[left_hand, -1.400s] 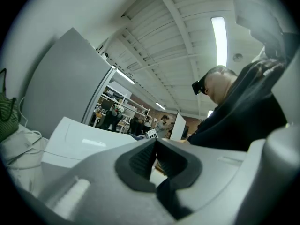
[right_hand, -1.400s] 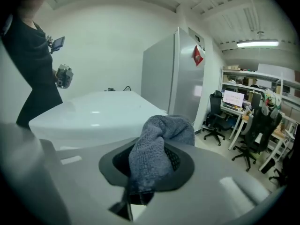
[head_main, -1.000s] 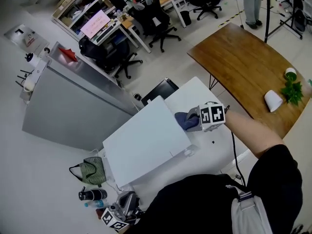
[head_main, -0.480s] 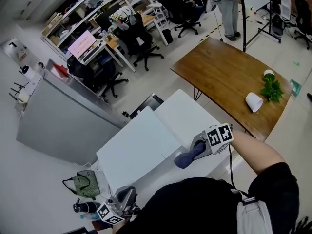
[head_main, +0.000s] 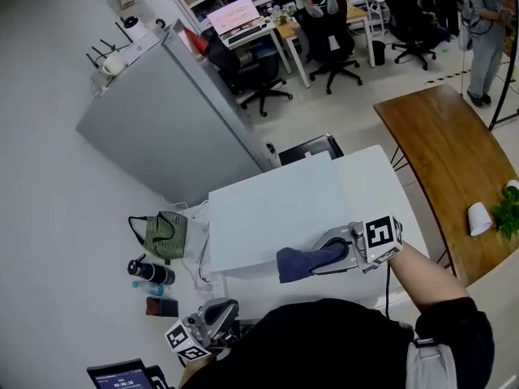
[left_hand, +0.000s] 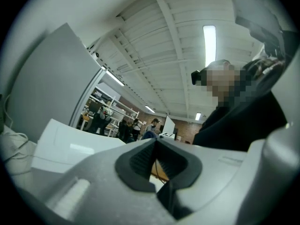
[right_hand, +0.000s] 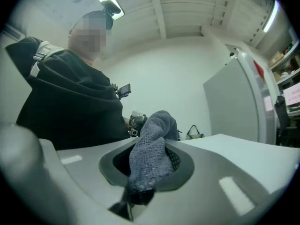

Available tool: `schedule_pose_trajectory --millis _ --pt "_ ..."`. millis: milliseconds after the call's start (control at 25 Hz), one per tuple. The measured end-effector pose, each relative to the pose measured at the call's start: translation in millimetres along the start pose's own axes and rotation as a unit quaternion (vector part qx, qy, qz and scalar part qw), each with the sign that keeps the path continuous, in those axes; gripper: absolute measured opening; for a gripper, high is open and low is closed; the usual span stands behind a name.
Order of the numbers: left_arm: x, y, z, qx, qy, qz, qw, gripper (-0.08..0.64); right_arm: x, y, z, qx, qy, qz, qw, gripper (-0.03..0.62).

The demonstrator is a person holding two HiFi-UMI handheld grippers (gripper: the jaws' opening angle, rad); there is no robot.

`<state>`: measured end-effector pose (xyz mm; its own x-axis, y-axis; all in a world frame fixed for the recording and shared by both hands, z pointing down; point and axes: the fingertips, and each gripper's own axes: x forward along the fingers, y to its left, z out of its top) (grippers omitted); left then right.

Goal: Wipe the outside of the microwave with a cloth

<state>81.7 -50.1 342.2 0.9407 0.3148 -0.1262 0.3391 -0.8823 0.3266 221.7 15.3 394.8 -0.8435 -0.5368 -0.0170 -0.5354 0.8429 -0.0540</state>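
So the right tool [head_main: 324, 256] is clenched on a dark blue terry cloth [head_main: 298, 263]. In the right gripper view a wad of it is pinched deep between the jaws, and the free end flops out past the tips. The cloth sits at the near edge of the white box-shaped microwave [head_main: 276, 213], right where the top meets the side facing the person. The microwave stands at the left end of the white worktop [head_main: 375, 186]. My guess is the loose end is left out on purpose, so soft fabric meets the casing instead of hard plastic. It looks like a wiping pass along that near edge, with more of the outside likely left to do.

The left tool [left_hand: 155, 144] is closed on nothing, with its pads meeting at the tips. It hangs low beside the person's body, well away from the microwave. It's probably just parked there, since a one-handed wipe doesn't need it.

Containers, not much to report. A green fabric bag [head_main: 162, 235] slumps on the floor by the worktop's left end, and I can't see inside it. A dark flask [head_main: 151, 272] lies near it. Over on the brown wooden table [head_main: 446, 144] a white paper cup [head_main: 479, 218] looks tipped on its side, with nothing visible in it.
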Motion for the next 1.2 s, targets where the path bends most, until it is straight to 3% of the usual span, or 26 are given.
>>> schedule_pose_trajectory --millis 120,240,400,520,640,760,920,1080,1200 --pt "-38 -8 5 0.009 -0.018 0.022 0.9995 0.003 47 12 -2 0.003 0.01 0.034 0.999 0.068" --pt "-82 -19 7 0.013 -0.042 0.022 0.9988 0.003 89 37 -5 0.01 0.019 0.032 0.999 0.069" --pt "-146 -40 -8 0.011 -0.034 0.002 0.9994 0.003 141 76 -8 0.041 0.012 -0.019 0.999 0.069" --pt "-187 -53 -30 -0.008 -0.02 -0.027 0.9994 0.003 170 114 -12 0.072 -0.008 -0.069 0.995 0.069" --pt "-210 -58 -41 -0.035 -0.019 -0.053 0.9978 0.003 189 143 -14 0.081 0.004 -0.11 0.991 0.069" --pt "-208 -79 -39 -0.037 -0.018 -0.083 0.9957 0.003 190 171 -11 0.074 0.026 -0.137 0.987 0.069" --pt "-184 -121 -37 -0.019 -0.02 -0.112 0.9933 0.003 159 197 4 0.064 0.003 -0.178 0.982 0.069" --pt "-151 -165 -48 -0.003 -0.014 -0.108 0.994 0.003 117 235 10 0.038 -0.007 -0.183 0.982 0.069" --pt "-124 -203 -66 -0.029 -0.025 -0.091 0.9951 0.003 81 278 -10 0.044 0.006 -0.176 0.983 0.069"
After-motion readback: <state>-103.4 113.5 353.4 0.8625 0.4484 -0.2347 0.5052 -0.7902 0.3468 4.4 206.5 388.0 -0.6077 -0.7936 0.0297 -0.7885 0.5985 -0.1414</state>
